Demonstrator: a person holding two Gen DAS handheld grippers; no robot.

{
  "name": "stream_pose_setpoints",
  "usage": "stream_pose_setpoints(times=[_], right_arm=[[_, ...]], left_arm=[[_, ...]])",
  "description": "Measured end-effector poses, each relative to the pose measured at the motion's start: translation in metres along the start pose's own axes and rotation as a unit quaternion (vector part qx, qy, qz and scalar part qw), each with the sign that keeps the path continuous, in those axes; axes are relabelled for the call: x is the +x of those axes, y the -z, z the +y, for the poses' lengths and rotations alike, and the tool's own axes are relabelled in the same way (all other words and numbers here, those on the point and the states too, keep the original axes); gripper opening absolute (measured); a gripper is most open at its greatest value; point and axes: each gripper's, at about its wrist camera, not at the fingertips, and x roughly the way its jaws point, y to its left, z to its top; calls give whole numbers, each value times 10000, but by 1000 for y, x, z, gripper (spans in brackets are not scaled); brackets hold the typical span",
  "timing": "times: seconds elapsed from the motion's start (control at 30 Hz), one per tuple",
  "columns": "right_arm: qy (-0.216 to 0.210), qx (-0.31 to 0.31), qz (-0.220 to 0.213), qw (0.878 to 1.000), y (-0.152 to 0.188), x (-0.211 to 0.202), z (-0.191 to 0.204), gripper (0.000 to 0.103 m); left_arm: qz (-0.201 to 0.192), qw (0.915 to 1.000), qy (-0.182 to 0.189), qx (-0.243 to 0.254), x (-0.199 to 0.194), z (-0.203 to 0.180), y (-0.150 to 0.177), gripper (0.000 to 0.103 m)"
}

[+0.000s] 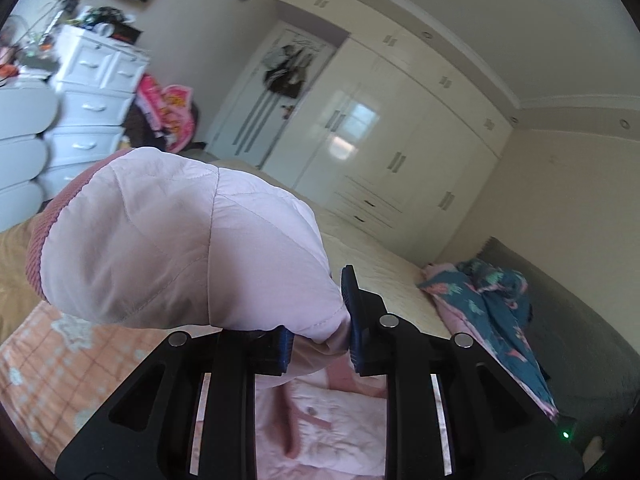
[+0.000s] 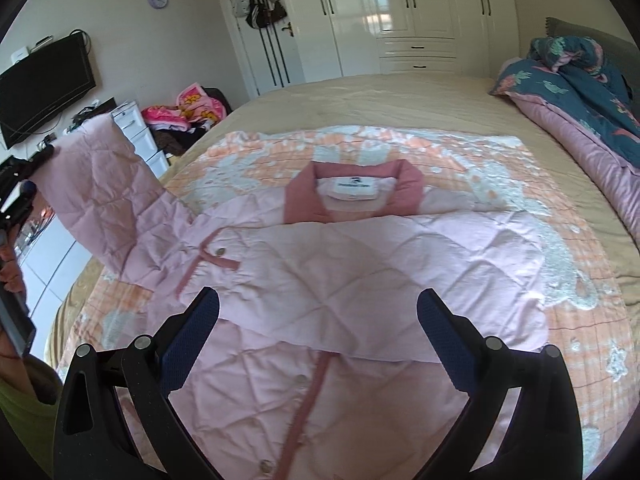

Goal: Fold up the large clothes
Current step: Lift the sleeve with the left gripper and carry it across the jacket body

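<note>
A pale pink quilted jacket (image 2: 340, 272) with a darker pink collar (image 2: 304, 196) lies front-up on the bed, its right sleeve folded across the chest. My left gripper (image 1: 320, 340) is shut on the jacket's left sleeve (image 1: 180, 240) near its ribbed cuff and holds it lifted above the bed. The lifted sleeve also shows in the right wrist view (image 2: 108, 196), at the left. My right gripper (image 2: 318, 336) is open and empty, hovering just above the jacket's lower front.
An orange and white checked blanket (image 2: 520, 184) lies under the jacket on a beige bed (image 2: 380, 96). A dark floral duvet (image 2: 572, 92) is piled at the right. White drawers (image 2: 136, 124), a wardrobe (image 2: 400, 12) and a wall TV (image 2: 44, 88) stand beyond.
</note>
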Motion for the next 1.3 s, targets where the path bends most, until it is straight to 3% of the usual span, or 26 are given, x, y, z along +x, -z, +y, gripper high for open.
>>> stream_pose_setpoints(times=[0.4, 0.7, 0.9, 1.3], right_arm=[[189, 957, -124, 9952, 18, -1, -76, 99], [321, 1485, -409, 9875, 16, -23, -111, 99], [363, 1670, -576, 9836, 15, -36, -125, 99], [490, 2158, -733, 9724, 18, -50, -160, 99]], left_arm=[[273, 9929, 382, 1091, 21, -57, 36, 14], [583, 9800, 640, 1794, 40, -88, 78, 14], [827, 9639, 861, 2381, 52, -118, 116, 14], [1973, 9115, 1343, 3349, 86, -158, 216, 14]])
